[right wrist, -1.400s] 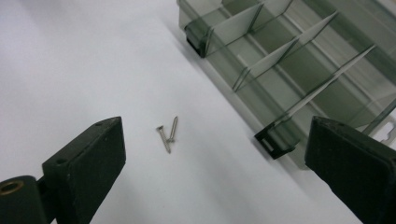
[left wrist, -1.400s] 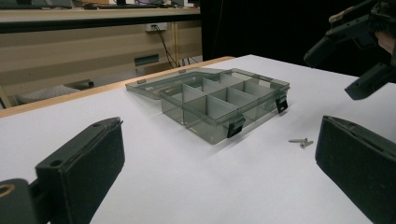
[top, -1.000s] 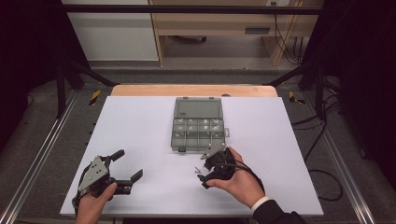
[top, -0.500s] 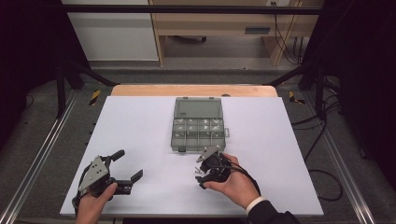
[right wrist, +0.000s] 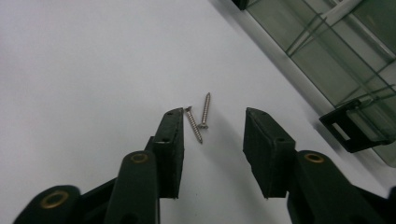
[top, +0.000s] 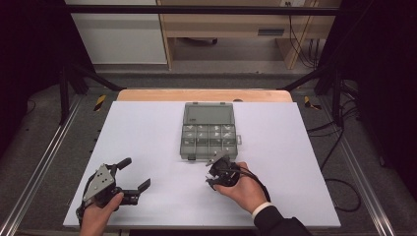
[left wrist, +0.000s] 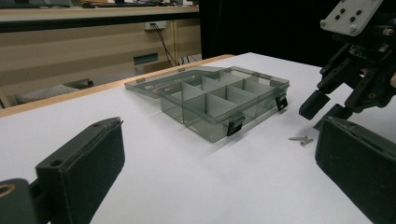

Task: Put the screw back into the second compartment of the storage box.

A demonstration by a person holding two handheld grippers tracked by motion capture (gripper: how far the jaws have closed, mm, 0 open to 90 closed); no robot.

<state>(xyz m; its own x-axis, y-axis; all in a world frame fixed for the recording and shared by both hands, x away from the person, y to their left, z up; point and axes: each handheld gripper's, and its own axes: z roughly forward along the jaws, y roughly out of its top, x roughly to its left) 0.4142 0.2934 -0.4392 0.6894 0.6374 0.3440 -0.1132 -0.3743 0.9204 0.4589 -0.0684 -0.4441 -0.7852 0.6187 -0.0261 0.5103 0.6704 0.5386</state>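
Observation:
A grey see-through compartment box (top: 207, 133) lies mid-table with its lid (top: 208, 113) folded back flat. Two small screws (right wrist: 194, 125) (right wrist: 205, 110) lie on the white table just in front of the box's near edge, also visible as screws (left wrist: 301, 138) in the left gripper view. My right gripper (right wrist: 213, 116) is open and low over them; one screw lies by the left jaw's tip, the other just beyond the gap. It appears as the right gripper (top: 212, 173) from above. My left gripper (top: 136, 173) is open and holds nothing at the front left.
The white table (top: 147, 128) has a wooden strip along its far edge (top: 204, 95). Black latches (left wrist: 236, 124) stick out from the box's near side. Metal frame rails (top: 44, 157) run along both sides, and cables (top: 339, 142) hang at the right.
My right gripper has shifted slightly left, in front of the box's near edge. The left gripper has stayed where it was.

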